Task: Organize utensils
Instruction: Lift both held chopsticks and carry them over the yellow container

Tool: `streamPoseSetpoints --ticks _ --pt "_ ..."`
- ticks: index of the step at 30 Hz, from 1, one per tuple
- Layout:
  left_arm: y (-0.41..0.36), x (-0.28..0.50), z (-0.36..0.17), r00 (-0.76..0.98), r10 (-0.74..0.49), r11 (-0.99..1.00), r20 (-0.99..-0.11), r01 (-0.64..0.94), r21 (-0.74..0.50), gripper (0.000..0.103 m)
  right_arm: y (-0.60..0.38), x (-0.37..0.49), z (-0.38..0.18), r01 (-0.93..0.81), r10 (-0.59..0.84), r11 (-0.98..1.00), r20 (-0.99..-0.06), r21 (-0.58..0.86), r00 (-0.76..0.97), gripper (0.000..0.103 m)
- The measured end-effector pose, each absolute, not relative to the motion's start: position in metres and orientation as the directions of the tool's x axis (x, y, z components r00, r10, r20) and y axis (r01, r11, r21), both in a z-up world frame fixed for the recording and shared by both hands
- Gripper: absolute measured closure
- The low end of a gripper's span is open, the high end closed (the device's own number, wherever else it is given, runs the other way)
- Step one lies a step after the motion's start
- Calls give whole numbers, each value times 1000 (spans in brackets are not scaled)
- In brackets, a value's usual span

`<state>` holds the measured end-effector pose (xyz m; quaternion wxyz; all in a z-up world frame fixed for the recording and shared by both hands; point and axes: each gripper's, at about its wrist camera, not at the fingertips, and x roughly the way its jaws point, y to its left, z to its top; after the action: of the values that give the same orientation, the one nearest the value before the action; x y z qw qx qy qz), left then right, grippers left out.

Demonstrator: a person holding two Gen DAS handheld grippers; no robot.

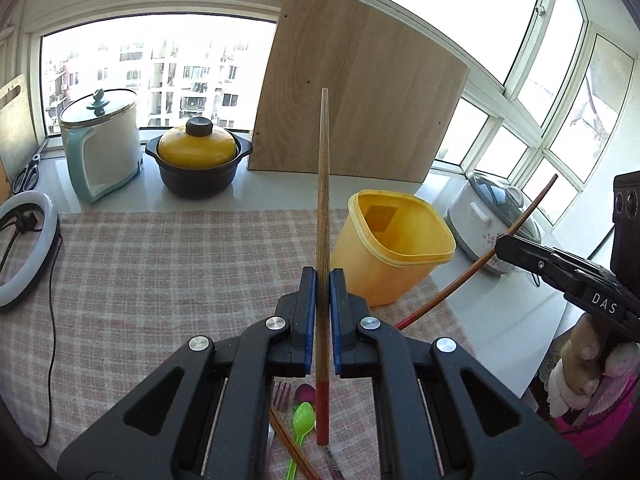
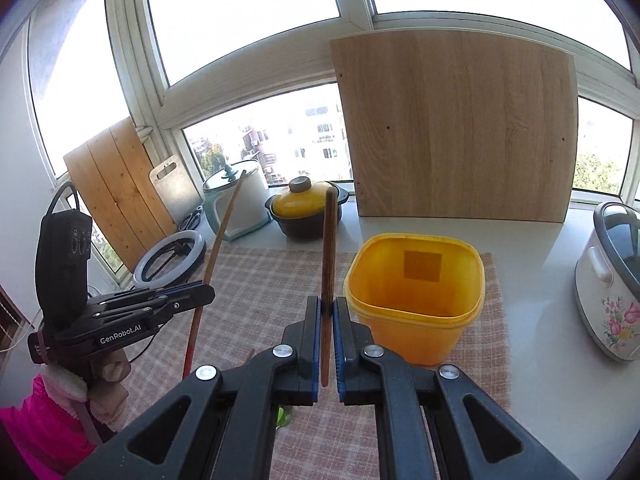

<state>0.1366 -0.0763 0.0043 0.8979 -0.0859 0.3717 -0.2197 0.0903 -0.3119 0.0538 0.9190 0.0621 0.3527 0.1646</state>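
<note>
In the left wrist view my left gripper is shut on a wooden chopstick with a red end, which stands nearly upright between the blue pads. A yellow plastic tub sits empty just to its right on the checked cloth. Below the gripper lie a fork, a green spoon and more chopsticks. My right gripper is shut on a second chopstick, left of the tub. Each view shows the other gripper gripping its stick.
Along the windowsill stand a white kettle, a black pot with a yellow lid and a leaning wooden board. A rice cooker sits at the right, a ring light with its cable at the left.
</note>
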Motion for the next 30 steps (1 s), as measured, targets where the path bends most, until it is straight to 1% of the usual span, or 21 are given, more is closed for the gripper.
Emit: streamPoseSetpoints --ticks 13,18,26,30 --pt "-131 192 39 658 -526 850 -539 395 -348 98 -356 113 112 -229 320 945 -524 233 789 99" --pt "-157 214 33 659 -523 852 -540 404 -333 98 -370 121 119 -199 282 957 -506 212 815 99" --pt "-186 244 11 652 -538 843 -534 408 -351 98 -389 146 93 -147 238 968 -560 204 794 99" --pt "-197 249 4 663 -540 842 -518 425 -333 98 -396 155 75 -128 238 967 -593 222 769 99"
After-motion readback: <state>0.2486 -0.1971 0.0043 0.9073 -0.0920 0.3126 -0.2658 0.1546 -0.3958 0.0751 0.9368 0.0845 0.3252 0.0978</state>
